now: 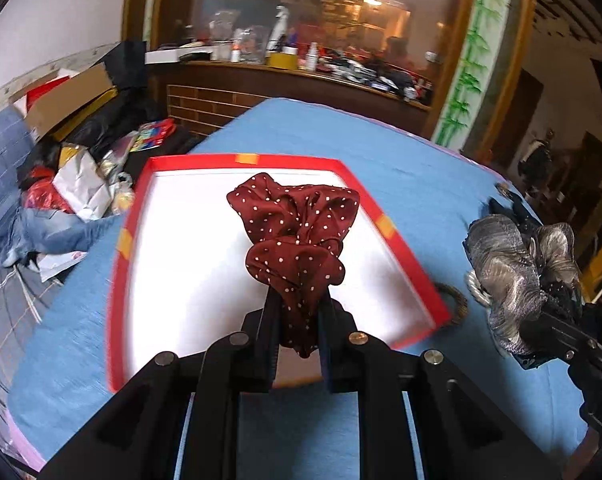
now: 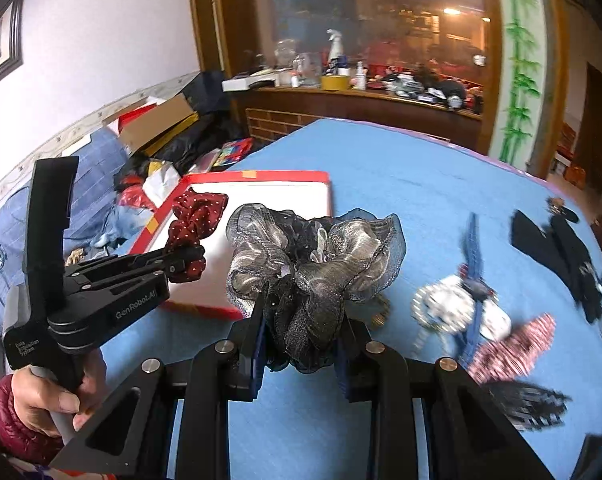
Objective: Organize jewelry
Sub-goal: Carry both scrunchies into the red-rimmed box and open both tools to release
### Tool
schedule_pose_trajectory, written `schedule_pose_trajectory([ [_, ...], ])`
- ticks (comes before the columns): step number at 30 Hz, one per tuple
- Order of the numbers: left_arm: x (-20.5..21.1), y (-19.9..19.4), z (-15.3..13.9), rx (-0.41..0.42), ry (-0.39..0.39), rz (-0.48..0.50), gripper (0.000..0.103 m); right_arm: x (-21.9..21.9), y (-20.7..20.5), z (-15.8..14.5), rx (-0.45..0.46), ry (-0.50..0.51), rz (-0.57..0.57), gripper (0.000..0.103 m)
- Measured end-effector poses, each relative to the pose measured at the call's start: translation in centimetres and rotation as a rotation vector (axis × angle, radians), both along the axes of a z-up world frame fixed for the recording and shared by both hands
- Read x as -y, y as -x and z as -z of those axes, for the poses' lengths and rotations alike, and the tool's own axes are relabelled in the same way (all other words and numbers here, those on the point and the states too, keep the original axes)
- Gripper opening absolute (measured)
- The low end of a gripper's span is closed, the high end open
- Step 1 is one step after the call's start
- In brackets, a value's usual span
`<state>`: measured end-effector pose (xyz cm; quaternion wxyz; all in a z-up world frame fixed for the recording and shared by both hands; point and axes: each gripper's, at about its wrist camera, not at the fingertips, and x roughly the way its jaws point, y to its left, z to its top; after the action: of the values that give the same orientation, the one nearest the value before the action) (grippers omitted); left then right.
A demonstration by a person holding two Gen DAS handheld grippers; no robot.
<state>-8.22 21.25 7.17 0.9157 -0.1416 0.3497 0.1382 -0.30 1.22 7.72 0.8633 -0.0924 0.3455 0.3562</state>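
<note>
Left gripper (image 1: 299, 320) is clamped narrow on the red scrunchie (image 1: 297, 232), which hangs just ahead of its fingers over the white floor of the tray (image 1: 237, 159). Right gripper (image 2: 301, 328) pinches the silver scrunchie (image 2: 313, 256) the same way, tray ahead-left of it. Both look light, soft and springy, nothing fragile. The slick fabric could slip, so a bite through the bunched elastic core would hold better than the frill. More hair pieces (image 2: 461, 312) lie on the blue cloth (image 2: 421, 184), right of the right gripper.
</note>
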Motion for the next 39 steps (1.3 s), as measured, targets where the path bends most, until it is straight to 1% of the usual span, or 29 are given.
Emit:
schedule_pose_trajectory([
  [3,-2.4,-0.7,-0.6,-0.019,-0.015,-0.023,0.015,-3.0,-1.1,-0.3,-0.013,0.009,-0.033,0.031],
  [8,-6.1,-2.8,-0.9,-0.074,-0.007,-0.042,0.016,-7.6,-3.8,-0.2,-0.051,0.021,-0.053,0.031],
  [10,-7.6,-3.9,-0.7,-0.097,0.014,-0.063,0.016,-9.6,-5.1,0.1,-0.066,0.034,-0.056,0.031],
  [12,-8.7,-5.0,-0.2,-0.121,0.051,-0.064,0.016,-11.4,-6.8,0.9,-0.094,0.049,-0.047,0.031],
  [14,-9.7,-6.0,0.4,-0.137,0.072,-0.085,0.016,-12.8,-8.1,1.7,-0.126,0.055,-0.044,0.031],
  [17,-10.5,-7.0,1.5,-0.162,0.097,-0.097,0.016,-14.8,-10.1,2.9,-0.153,0.074,-0.017,0.031],
  [20,-10.9,-7.7,2.3,-0.183,0.122,-0.090,0.016,-16.1,-11.8,4.0,-0.174,0.086,0.003,0.032],
  [25,-10.8,-8.2,3.2,-0.212,0.113,-0.071,0.017,-18.1,-13.8,6.4,-0.231,0.133,0.025,0.032],
  [27,-11.0,-8.4,3.6,-0.223,0.117,-0.065,0.018,-18.5,-14.3,6.9,-0.254,0.133,0.025,0.035],
  [28,-11.1,-8.4,3.7,-0.226,0.117,-0.065,0.019,-18.7,-14.4,7.1,-0.258,0.136,0.023,0.036],
  [30,-11.4,-8.7,3.9,-0.228,0.117,-0.067,0.021,-19.1,-14.4,7.1,-0.241,0.140,0.020,0.042],
  [31,-11.5,-8.8,4.0,-0.229,0.123,-0.070,0.025,-19.2,-14.2,7.0,-0.235,0.146,0.018,0.042],
  [32,-11.7,-8.8,4.0,-0.227,0.130,-0.071,0.032,-19.3,-14.2,7.1,-0.234,0.149,0.017,0.043],
  [33,-11.7,-8.8,4.0,-0.221,0.136,-0.072,0.038,-19.4,-14.3,7.1,-0.237,0.153,0.014,0.051],
  [34,-11.8,-8.7,3.9,-0.223,0.135,-0.082,0.048,-19.4,-14.3,7.0,-0.243,0.152,0.006,0.056],
  [35,-11.8,-8.5,3.9,-0.219,0.132,-0.090,0.050,-19.2,-14.1,6.9,-0.244,0.150,-0.002,0.062],
  [36,-11.8,-8.3,3.8,-0.216,0.132,-0.089,0.050,-18.9,-14.0,6.8,-0.237,0.155,0.005,0.066],
  [39,-11.6,-7.5,3.6,-0.213,0.146,-0.091,0.051,-17.8,-13.8,6.1,-0.235,0.129,0.000,0.068],
])
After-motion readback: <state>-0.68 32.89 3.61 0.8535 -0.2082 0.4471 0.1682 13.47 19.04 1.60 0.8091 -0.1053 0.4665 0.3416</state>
